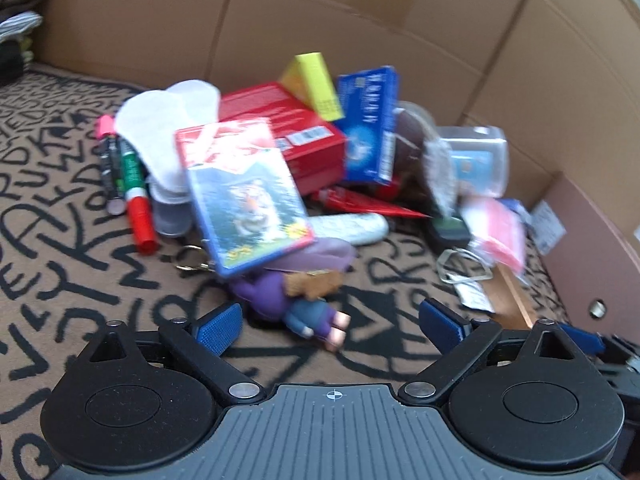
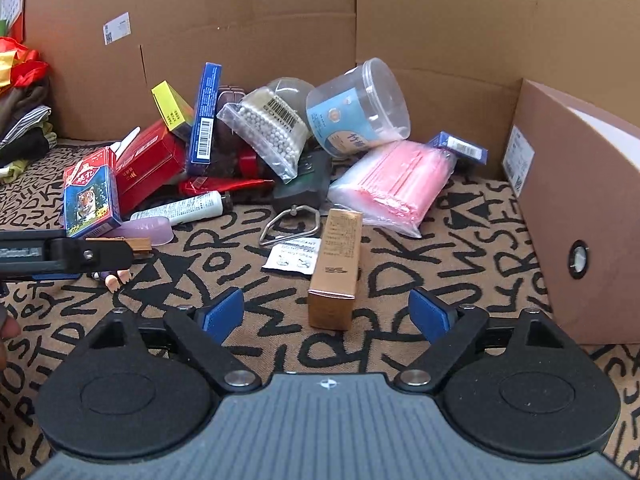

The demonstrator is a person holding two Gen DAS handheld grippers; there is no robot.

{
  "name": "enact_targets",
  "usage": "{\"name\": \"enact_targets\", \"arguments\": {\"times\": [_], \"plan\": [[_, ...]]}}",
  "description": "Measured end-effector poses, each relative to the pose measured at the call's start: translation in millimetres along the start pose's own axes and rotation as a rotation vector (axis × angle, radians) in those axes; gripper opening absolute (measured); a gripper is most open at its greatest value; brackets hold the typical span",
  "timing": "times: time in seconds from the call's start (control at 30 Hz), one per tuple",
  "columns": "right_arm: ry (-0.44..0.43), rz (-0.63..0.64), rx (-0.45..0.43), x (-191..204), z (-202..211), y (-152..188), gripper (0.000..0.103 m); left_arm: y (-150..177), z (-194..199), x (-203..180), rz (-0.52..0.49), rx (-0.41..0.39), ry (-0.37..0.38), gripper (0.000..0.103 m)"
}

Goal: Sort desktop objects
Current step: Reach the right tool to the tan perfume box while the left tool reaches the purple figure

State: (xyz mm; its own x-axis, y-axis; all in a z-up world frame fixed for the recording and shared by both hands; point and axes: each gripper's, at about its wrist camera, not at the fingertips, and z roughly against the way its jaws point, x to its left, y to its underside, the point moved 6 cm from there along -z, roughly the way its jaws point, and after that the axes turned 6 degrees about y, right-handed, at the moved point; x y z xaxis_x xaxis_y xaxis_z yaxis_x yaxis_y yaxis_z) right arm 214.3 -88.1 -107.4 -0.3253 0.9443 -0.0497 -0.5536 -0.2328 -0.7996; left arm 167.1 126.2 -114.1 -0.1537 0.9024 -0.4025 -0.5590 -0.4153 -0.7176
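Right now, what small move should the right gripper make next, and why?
Probably ease forward and down to straddle the gold box. The right gripper is open and empty, and the box stands alone just ahead, between its fingers, clear of the pile.

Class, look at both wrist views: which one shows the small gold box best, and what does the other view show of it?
The right wrist view: the gold box stands upright and sharp, in full view, ahead of the open right tool. The left wrist view shows only a blurred brown sliver of it.
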Motion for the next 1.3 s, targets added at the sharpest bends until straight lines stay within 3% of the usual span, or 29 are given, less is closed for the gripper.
{"name": "enact_targets", "arguments": {"times": [0.2, 0.27, 0.3, 0.47, 0.63, 0.8, 0.83, 0.87, 0.93, 1.03, 1.13, 1.23, 1.27, 1.3], "plan": [[-0.014, 0.003, 0.013, 3.0, -4.1, 2.0, 0.091, -3.8, -8.4, -0.8, -0.102, 0.000, -0.115, 0.078], [-0.009, -0.006, 0.013, 0.2, -4.2, 2.0, 0.091, -3.5, -8.1, -0.4, -0.129, -0.002, -0.146, 0.058], [-0.006, -0.011, 0.013, -1.5, -4.1, 1.8, 0.091, -3.5, -7.3, 0.1, -0.132, 0.000, -0.146, 0.057], [0.003, -0.025, 0.012, -7.5, -2.2, 1.1, 0.087, 0.8, -1.1, -4.3, -0.139, 0.026, -0.103, 0.055], [0.010, -0.026, 0.013, -10.2, -0.5, 0.3, 0.080, 15.7, 9.5, -24.6, -0.178, 0.073, 0.003, 0.050], [0.021, -0.031, 0.026, -14.1, -2.8, 0.5, 0.073, 18.7, 19.3, -26.6, -0.158, 0.076, 0.029, 0.050], [0.021, -0.033, 0.028, -14.6, -3.5, 0.6, 0.072, 18.7, 20.8, -26.0, -0.145, 0.075, 0.035, 0.052], [0.022, -0.033, 0.029, -14.5, -4.3, 0.4, 0.071, 18.8, 20.6, -24.9, -0.136, 0.074, 0.036, 0.063], [0.022, -0.032, 0.031, -14.1, -5.9, -0.1, 0.070, 19.1, 18.8, -22.3, -0.120, 0.071, 0.035, 0.065], [0.027, -0.032, 0.032, -13.5, -8.4, -2.0, 0.065, 18.6, 17.5, -23.2, -0.132, 0.077, 0.039, 0.052], [0.031, -0.029, 0.043, -14.1, -11.7, -2.6, 0.055, 13.2, 18.2, -24.8, -0.147, 0.068, 0.043, 0.046], [0.019, -0.041, 0.055, -16.0, -11.8, -2.3, 0.041, 5.0, 22.7, -21.4, -0.111, 0.028, 0.047, 0.060], [0.013, -0.042, 0.056, -16.6, -10.6, -2.1, 0.037, 3.9, 24.3, -20.2, -0.102, 0.021, 0.048, 0.073], [0.012, -0.044, 0.056, -17.4, -9.2, -1.9, 0.036, 3.6, 25.7, -19.2, -0.096, 0.018, 0.049, 0.078]]}}
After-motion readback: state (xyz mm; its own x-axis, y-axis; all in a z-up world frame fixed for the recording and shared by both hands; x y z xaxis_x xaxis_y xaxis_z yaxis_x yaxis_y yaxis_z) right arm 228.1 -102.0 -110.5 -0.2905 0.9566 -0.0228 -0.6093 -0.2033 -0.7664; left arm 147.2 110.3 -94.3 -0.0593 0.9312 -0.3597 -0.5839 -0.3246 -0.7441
